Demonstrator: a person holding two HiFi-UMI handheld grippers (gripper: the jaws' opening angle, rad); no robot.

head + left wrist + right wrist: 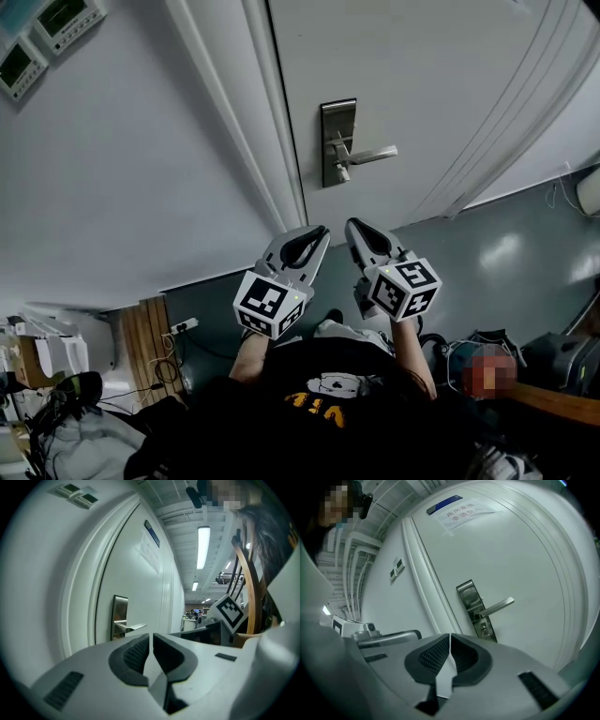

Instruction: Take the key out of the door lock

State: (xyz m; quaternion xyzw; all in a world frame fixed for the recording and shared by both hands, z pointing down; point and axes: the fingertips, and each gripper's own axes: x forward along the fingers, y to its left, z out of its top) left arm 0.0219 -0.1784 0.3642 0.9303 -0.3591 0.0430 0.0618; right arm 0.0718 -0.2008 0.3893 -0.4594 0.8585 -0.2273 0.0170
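A silver lock plate [337,141] with a lever handle [371,155] is mounted on the white door [422,75]. A small key [342,173] sticks out of the cylinder below the handle; the key [483,629] also shows in the right gripper view. Both grippers hang below the lock, apart from the door. My left gripper [322,231] is shut with nothing between its jaws, its tip [151,634] aimed to the right of the lock plate [119,616]. Beside it, my right gripper [353,225] is shut and empty too, its tip [450,635] pointing left of the key.
Two wall control panels [42,37] sit at the upper left. A power strip with cables [183,326] and a wooden panel [141,342] stand by the wall at the floor. Bags [487,356] lie to my right. A paper notice [461,513] hangs high on the door.
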